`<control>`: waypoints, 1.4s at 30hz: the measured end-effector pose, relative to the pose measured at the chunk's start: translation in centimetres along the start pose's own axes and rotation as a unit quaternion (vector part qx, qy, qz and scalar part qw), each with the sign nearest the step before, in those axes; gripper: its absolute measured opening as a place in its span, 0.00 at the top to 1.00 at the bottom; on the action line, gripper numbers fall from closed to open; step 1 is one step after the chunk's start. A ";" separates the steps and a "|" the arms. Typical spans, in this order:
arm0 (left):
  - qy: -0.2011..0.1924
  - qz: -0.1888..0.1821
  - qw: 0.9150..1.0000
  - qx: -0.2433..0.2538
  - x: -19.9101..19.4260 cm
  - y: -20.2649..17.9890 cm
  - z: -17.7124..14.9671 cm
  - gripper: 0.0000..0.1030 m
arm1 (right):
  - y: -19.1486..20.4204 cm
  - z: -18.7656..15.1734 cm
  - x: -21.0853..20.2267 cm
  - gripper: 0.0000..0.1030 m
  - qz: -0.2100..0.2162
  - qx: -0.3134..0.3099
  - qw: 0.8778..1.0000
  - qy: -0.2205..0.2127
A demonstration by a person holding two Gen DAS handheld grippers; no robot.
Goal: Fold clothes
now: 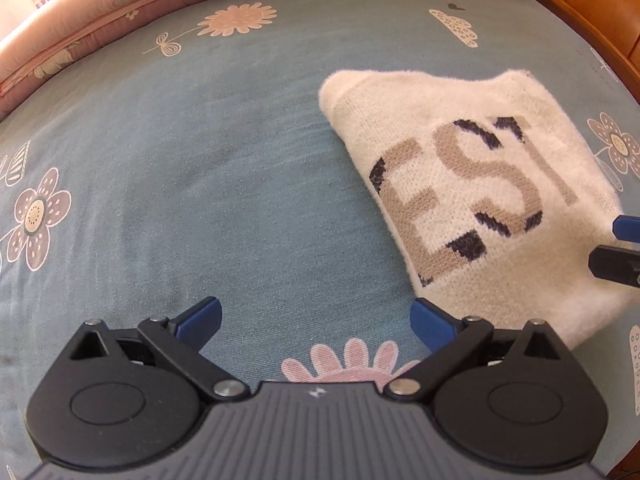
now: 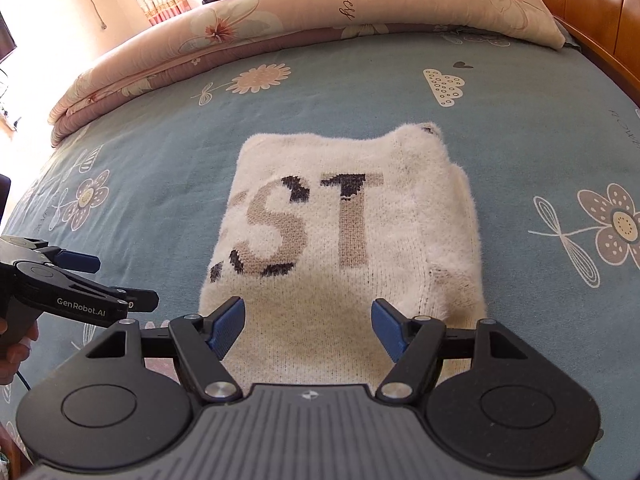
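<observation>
One garment on the bed: a cream knitted sweater point(image 2: 344, 248) with tan and dark lettering, lying folded into a compact, roughly rectangular bundle on the blue-green flowered bedsheet point(image 2: 152, 152). Layers are visible at its right edge in the right wrist view, where a folded-under part shows as a fuzzy ridge.

Handling, judged: soft, limp and fairly thick; light to moderate in weight. The fuzzy pile should give the pads good friction, so slipping is unlikely. It is not fragile, but loose knit can snag or stretch if pulled by a single layer. It will sag and unfold if lifted from one point. Best hold: pinch through all the layers at the near edge, one corner per tool, or at the stacked right edge.

Right hand-held gripper point(image 2: 307, 326): jaws spread and opening slightly, poised above the near edge of the sweater; nothing is between the blue pads, and I see no pad pressing the knit.

Left hand-held gripper point(image 1: 316, 320): jaws spread wide, empty, over bare bedsheet just beside the bundle's near left corner. A person's fingers on its handle show at the left edge of the right wrist view.

Containers: none in view, so no contents to record.

Surroundings: a folded pink floral quilt point(image 2: 256, 28) lies along the far side of the bed, well apart from the sweater; a wooden headboard point(image 2: 592, 4) stands at right.
</observation>
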State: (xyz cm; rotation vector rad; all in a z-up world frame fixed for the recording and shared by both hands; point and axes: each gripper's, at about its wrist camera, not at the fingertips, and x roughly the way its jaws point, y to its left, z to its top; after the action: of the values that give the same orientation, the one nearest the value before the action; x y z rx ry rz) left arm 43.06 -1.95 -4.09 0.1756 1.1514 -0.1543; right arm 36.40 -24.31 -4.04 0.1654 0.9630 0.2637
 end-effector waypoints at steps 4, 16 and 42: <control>-0.027 -0.005 0.999 -0.017 0.0 -0.3 0.7 0.03 | -0.3 1.1 -0.8 0.27 0.011 -0.003 0.999 -0.030; -0.006 -0.034 0.999 0.011 0.8 -3.1 1.1 0.03 | -2.9 2.7 5.1 0.24 -0.014 0.018 0.999 0.029; 0.019 -0.313 0.906 -0.283 8.9 2.7 2.5 0.03 | -19.6 0.0 4.5 0.16 0.105 0.304 0.947 0.002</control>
State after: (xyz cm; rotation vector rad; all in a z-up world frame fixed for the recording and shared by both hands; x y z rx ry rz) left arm 49.38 -0.17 -11.10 -0.7216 1.2143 -0.3743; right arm 41.72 -41.74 -12.53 0.8381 1.0084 0.1533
